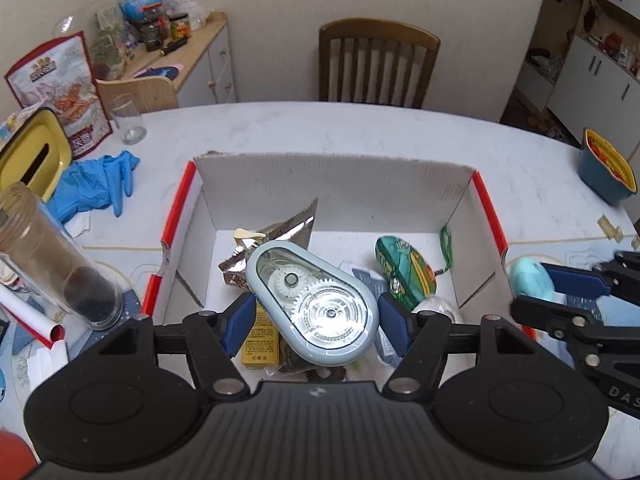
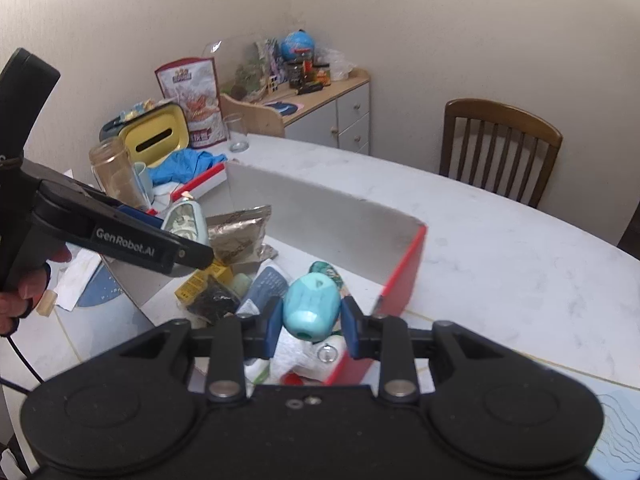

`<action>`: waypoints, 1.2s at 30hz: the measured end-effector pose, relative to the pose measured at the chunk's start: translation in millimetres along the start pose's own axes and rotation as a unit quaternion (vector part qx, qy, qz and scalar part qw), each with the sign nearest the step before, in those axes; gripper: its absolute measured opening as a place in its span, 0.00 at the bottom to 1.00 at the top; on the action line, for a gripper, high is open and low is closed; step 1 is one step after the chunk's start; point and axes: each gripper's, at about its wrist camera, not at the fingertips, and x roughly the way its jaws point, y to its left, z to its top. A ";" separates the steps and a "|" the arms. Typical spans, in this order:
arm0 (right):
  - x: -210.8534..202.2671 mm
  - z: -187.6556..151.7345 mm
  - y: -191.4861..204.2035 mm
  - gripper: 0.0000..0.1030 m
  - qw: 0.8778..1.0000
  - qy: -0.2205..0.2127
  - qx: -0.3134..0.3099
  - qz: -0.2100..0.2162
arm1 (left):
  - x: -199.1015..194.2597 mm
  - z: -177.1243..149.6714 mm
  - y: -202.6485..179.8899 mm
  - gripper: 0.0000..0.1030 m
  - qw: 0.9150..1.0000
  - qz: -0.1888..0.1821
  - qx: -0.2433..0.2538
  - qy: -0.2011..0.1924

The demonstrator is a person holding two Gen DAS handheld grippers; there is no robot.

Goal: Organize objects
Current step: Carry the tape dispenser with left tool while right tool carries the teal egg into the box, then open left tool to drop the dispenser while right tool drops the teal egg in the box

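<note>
A white cardboard box with red edges (image 1: 332, 184) stands on the table and holds several items: a foil packet (image 1: 288, 228), a yellow carton (image 1: 260, 344) and a green patterned pouch (image 1: 404, 272). My left gripper (image 1: 316, 324) is shut on a pale blue oval tape dispenser (image 1: 312, 300) with clear gears, held over the box. My right gripper (image 2: 310, 322) is shut on a turquoise egg-shaped object (image 2: 312, 308) above the box's near right corner (image 2: 400, 276). It also shows in the left wrist view (image 1: 532, 280), at the right.
A tall clear jar (image 1: 60, 264), blue gloves (image 1: 96, 184), a yellow tin (image 1: 32, 152), a drinking glass (image 1: 130, 120) and a snack bag (image 1: 60, 80) stand left of the box. A blue bowl (image 1: 608, 168) sits far right. A wooden chair (image 1: 376, 64) stands behind the table.
</note>
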 end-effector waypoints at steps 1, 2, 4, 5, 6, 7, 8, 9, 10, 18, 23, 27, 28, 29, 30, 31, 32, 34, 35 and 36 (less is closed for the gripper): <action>4.5 0.7 2.7 0.29 1.000 0.003 -0.003 0.002 | 2.7 -1.0 0.8 0.65 1.000 -0.002 0.003 0.002; 9.7 1.4 5.4 0.29 1.000 0.008 -0.007 0.003 | 5.6 -1.8 1.3 0.65 1.000 -0.003 0.006 0.005; 18.8 2.7 10.0 0.29 1.000 0.016 -0.014 0.003 | 10.7 -3.0 2.7 0.65 1.000 -0.008 0.010 0.007; 23.7 3.5 11.7 0.29 1.000 0.020 -0.015 0.002 | 13.3 -3.0 3.3 0.65 1.000 -0.011 0.011 0.008; 28.1 4.2 13.0 0.29 1.000 0.024 -0.015 0.001 | 15.7 -2.9 3.5 0.65 1.000 -0.014 0.013 0.008; 32.2 4.7 14.6 0.29 0.999 0.028 -0.017 0.000 | 18.3 -2.6 3.7 0.65 1.000 -0.015 0.015 0.009; 35.9 5.1 16.5 0.29 0.999 0.031 -0.021 -0.002 | 20.4 -2.4 3.5 0.65 1.000 -0.017 0.018 0.010; 39.2 5.5 18.2 0.29 0.999 0.034 -0.024 -0.004 | 22.4 -2.6 3.0 0.65 1.000 -0.019 0.020 0.011; 42.4 5.6 19.2 0.29 0.999 0.036 -0.025 -0.005 | 24.5 -3.0 2.8 0.65 0.999 -0.021 0.022 0.012; 62.1 5.8 20.9 0.29 0.998 0.053 -0.025 -0.009 | 41.5 -6.7 2.6 0.65 0.999 -0.023 0.033 0.018; 71.1 4.7 26.0 0.29 0.997 0.064 -0.038 -0.008 | 51.0 -7.2 6.7 0.65 0.999 -0.030 0.036 0.026; 76.7 3.7 24.9 0.29 0.997 0.072 -0.032 -0.009 | 55.3 -8.0 7.4 0.65 0.998 -0.031 0.040 0.032; 77.6 3.5 24.6 0.29 0.997 0.074 -0.030 -0.009 | 56.0 -8.1 7.8 0.65 0.998 -0.032 0.040 0.033; 79.0 4.0 24.0 0.29 0.997 0.076 -0.028 -0.008 | 56.8 -8.2 7.8 0.65 0.998 -0.033 0.039 0.034; 78.8 3.9 24.0 0.29 0.997 0.075 -0.028 -0.009 | 57.7 -8.5 8.2 0.64 0.998 -0.034 0.038 0.036; 78.8 3.4 23.7 0.30 0.997 0.075 -0.026 -0.008 | 58.1 -8.8 8.8 0.63 0.998 -0.034 0.037 0.036; 78.4 3.4 23.3 0.30 0.997 0.075 -0.024 -0.007 | 58.6 -9.2 9.1 0.63 0.998 -0.035 0.037 0.037; 77.2 3.4 22.0 0.32 0.997 0.074 -0.020 -0.007 | 58.4 -10.2 9.7 0.63 0.998 -0.033 0.037 0.037; 76.5 3.6 21.3 0.32 0.997 0.073 -0.017 -0.007 | 58.0 -10.6 9.9 0.63 0.998 -0.032 0.037 0.036; 76.6 4.6 20.3 0.32 0.997 0.073 -0.014 -0.007 | 57.9 -11.0 10.4 0.63 0.998 -0.032 0.037 0.036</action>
